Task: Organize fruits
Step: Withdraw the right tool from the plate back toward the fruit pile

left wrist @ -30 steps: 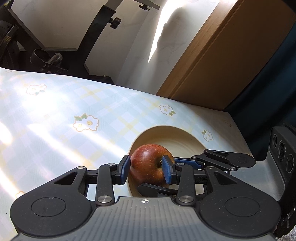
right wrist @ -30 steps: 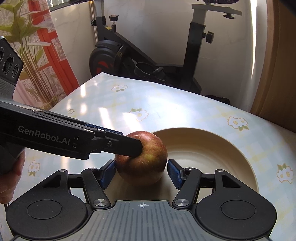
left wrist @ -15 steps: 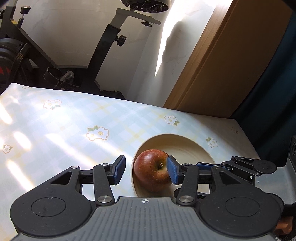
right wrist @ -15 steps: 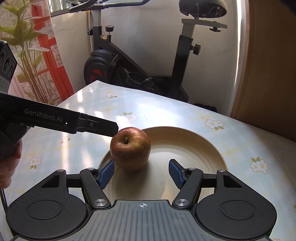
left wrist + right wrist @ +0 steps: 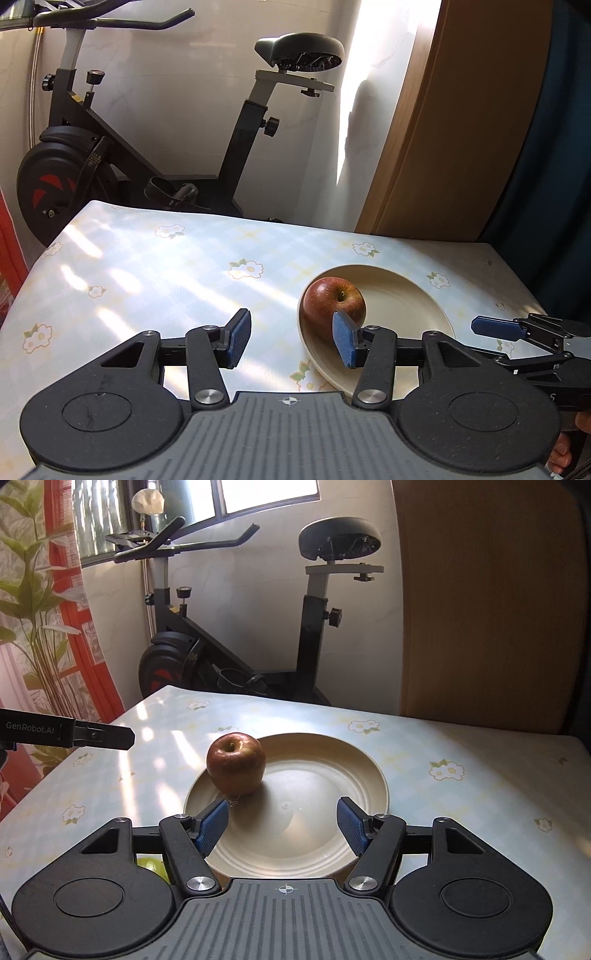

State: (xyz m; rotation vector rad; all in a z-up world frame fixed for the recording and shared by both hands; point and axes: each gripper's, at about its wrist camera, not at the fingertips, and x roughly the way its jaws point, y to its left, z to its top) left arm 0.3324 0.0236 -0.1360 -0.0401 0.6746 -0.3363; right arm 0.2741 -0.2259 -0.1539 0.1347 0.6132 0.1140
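Apple [image 5: 236, 763] on plate [image 5: 332, 775], left gripper [image 5: 291, 341] and right gripper [image 5: 282, 825] spread, empty, angled down.

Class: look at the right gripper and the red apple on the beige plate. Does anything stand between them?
Nothing visible does. The red apple sits on the round beige plate, beyond the open right gripper, with only bare plate between.
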